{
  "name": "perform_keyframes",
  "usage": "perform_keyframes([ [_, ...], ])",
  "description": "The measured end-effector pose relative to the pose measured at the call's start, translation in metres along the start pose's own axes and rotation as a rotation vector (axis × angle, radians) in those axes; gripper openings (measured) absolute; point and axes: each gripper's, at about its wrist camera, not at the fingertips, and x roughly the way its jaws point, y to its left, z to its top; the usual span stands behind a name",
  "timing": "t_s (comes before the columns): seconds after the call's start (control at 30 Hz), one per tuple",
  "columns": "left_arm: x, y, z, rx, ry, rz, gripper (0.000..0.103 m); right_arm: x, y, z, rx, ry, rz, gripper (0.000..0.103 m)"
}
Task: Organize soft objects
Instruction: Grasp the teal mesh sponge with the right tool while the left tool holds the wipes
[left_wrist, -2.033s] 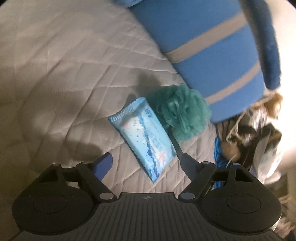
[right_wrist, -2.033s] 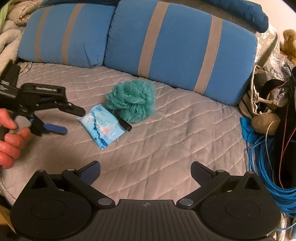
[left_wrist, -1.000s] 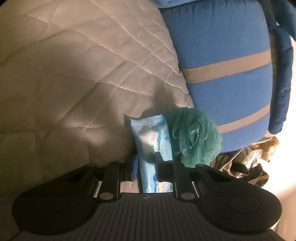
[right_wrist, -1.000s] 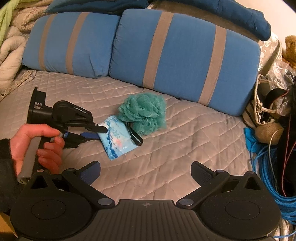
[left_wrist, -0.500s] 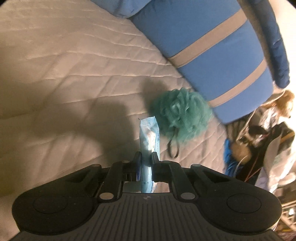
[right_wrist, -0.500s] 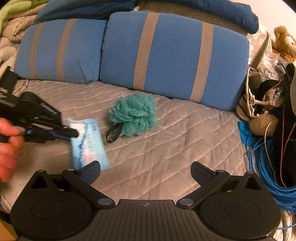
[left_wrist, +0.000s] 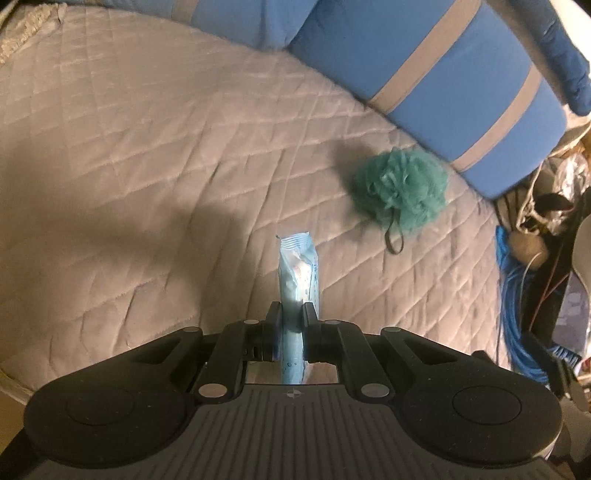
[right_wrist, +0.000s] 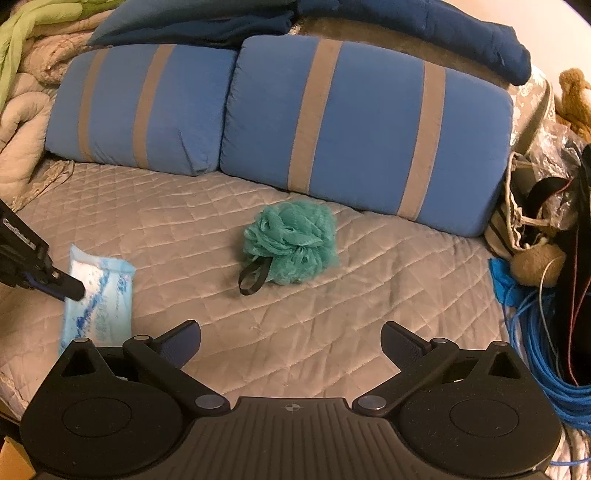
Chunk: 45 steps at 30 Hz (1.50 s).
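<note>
Left wrist view: left gripper (left_wrist: 291, 321) now pinches the wipes pack (left_wrist: 298, 273), lifted off the quilt (left_wrist: 147, 166); bath pouf (left_wrist: 400, 192) remains. Right gripper (right_wrist: 290, 341) fingers stand spread, empty.

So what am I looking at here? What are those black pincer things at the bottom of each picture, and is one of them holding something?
No robot here: a person holds a black two-finger gripper in each hand, and each gripper carries a camera looking forward along its fingers. The left gripper is shut on a light blue plastic packet, lifted clear of the grey quilted bed cover. The right gripper is open and holds nothing; its camera shows the left one at its left edge with the same packet. A teal mesh bath sponge with a black loop lies on the cover, before two blue pillows with beige stripes.
</note>
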Motion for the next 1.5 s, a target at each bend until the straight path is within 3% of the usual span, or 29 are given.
perform_keyframes([
  [0.2,0.028,0.007,-0.002,-0.016,0.066,-0.014,0.012,0.001,-0.001,-0.001,0.002,0.002,-0.009,0.103],
  [0.37,0.037,0.010,-0.001,-0.039,0.075,-0.032,0.013,-0.003,-0.004,0.000,0.012,-0.007,-0.008,0.103],
  [0.5,0.042,0.007,-0.004,-0.041,0.108,-0.060,0.024,-0.005,-0.005,-0.001,0.011,-0.014,-0.010,0.103],
  [0.83,0.059,-0.007,-0.017,-0.023,0.153,-0.090,0.023,-0.007,-0.009,0.000,0.025,-0.017,-0.018,0.103],
  [0.93,0.069,-0.009,-0.023,-0.018,0.172,-0.063,0.016,-0.004,-0.009,0.000,0.019,-0.012,-0.021,0.103],
  [1.0,0.072,-0.012,-0.028,0.008,0.158,-0.037,0.014,-0.001,-0.008,-0.001,0.002,-0.006,-0.035,0.103],
  [1.17,0.058,-0.020,-0.031,0.043,0.123,-0.102,0.013,0.010,-0.011,-0.001,0.024,0.023,-0.031,0.103],
  [1.5,0.014,-0.030,-0.022,0.158,-0.085,-0.145,0.013,0.033,-0.011,0.007,0.072,0.029,0.031,0.103],
])
